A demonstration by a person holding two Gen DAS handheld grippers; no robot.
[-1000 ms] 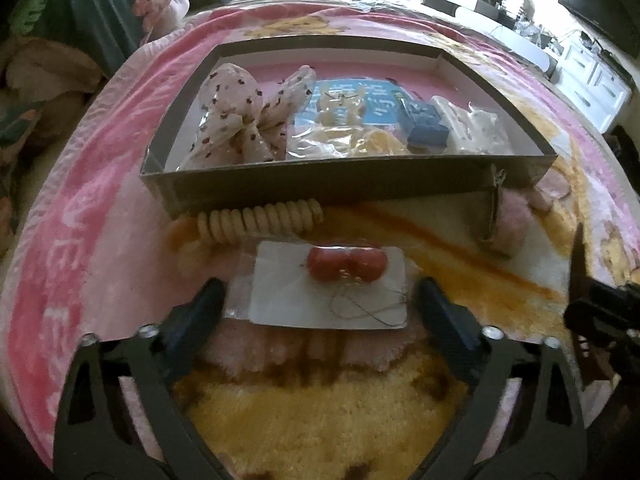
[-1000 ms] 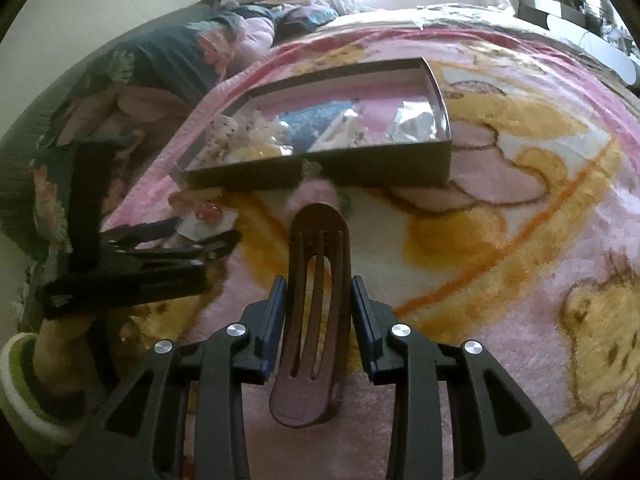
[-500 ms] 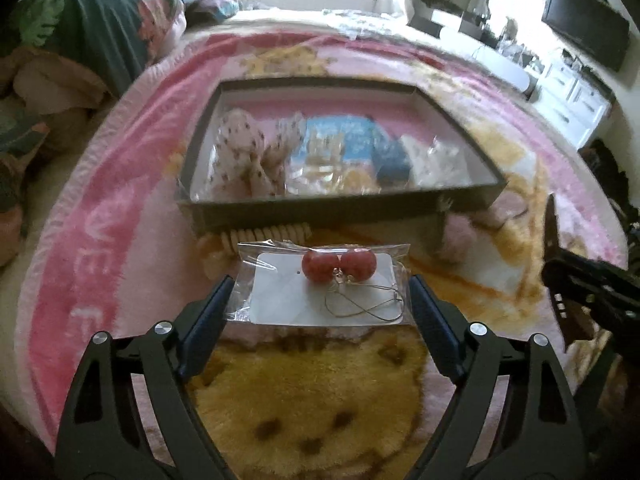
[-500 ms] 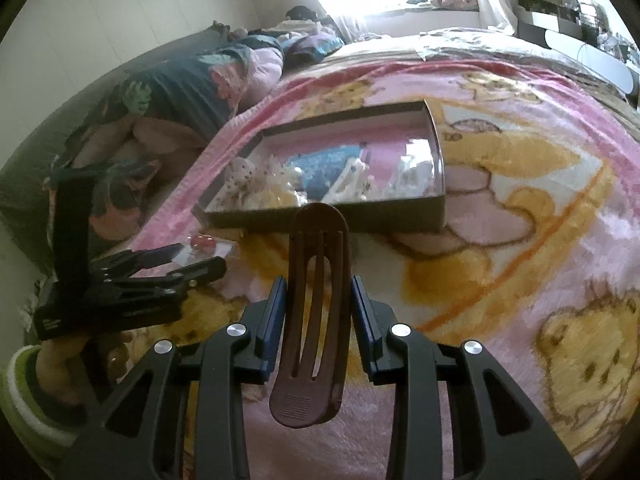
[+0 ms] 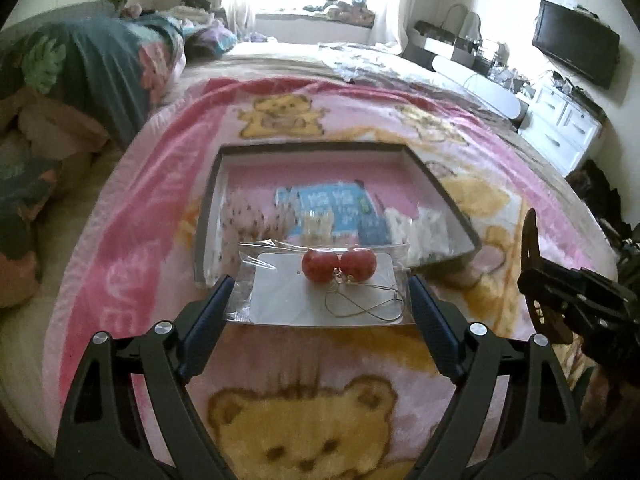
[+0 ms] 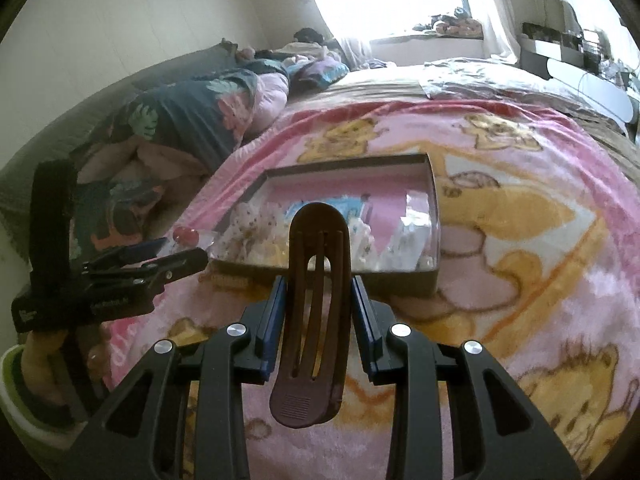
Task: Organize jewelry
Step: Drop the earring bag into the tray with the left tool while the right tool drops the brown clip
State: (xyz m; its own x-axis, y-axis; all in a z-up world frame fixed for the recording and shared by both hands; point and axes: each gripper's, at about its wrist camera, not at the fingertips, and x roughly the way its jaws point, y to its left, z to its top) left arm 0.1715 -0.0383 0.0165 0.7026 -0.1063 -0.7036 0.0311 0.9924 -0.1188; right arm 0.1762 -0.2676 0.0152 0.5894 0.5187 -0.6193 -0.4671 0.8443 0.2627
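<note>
My left gripper [image 5: 320, 300] is shut on a clear bag with a white card [image 5: 320, 292] that carries two red bead earrings [image 5: 339, 265]; the bag hangs in the air in front of the box. My right gripper [image 6: 319, 312] is shut on a brown hair clip [image 6: 316, 304] that stands upright between the pads. The shallow grey box [image 5: 444, 196] with a pink floor lies on the blanket and holds a spotted bow [image 5: 244, 220], a blue card [image 5: 328, 204] and white packets [image 5: 424, 228]. In the right wrist view the left gripper [image 6: 176, 254] shows at the left with the red beads [image 6: 186, 235].
A pink and yellow bear blanket [image 5: 304, 408] covers the bed. A dark flowered quilt [image 5: 92, 64] is heaped at the left. White drawers [image 5: 560, 128] and a television [image 5: 576, 52] stand at the right. A hand with a green cuff [image 6: 24, 384] holds the left gripper.
Both grippers have risen off the blanket, each with its item still in it. The earring bag left the blanket, and the beige coil hair tie beside it has dropped out of view.
</note>
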